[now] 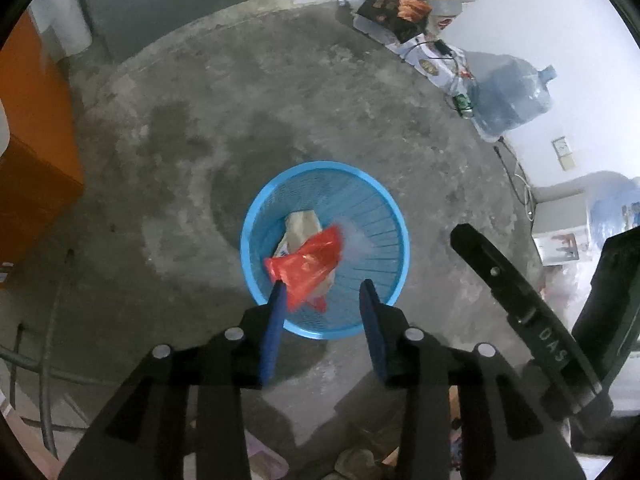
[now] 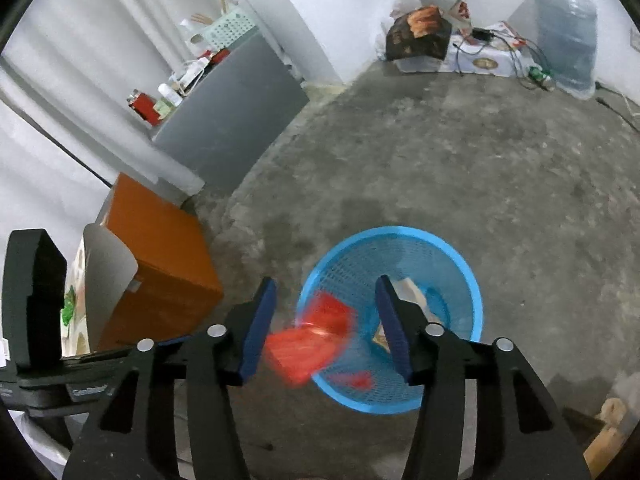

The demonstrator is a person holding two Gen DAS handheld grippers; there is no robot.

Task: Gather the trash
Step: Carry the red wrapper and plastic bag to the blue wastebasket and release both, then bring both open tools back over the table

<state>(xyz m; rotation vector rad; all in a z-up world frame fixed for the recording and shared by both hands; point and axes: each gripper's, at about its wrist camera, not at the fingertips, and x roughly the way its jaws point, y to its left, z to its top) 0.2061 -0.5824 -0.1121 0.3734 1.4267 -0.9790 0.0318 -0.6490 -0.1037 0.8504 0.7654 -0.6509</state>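
Left wrist | left claw [image 1: 324,288] parted, empty | right claw [image 2: 326,292] parted, empty | red wrapper [image 1: 308,264] over blue basket [image 1: 394,216]

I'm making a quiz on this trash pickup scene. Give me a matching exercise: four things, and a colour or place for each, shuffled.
Things:
1. basket
2. plastic wrapper
3. water jug
4. box

Descriptions:
A. orange, beside the grey cabinet
B. red, over the basket's opening
C. blue mesh, standing on the concrete floor
D. clear bluish, by the far wall

Pairs: 1-C, 2-B, 3-D, 4-A
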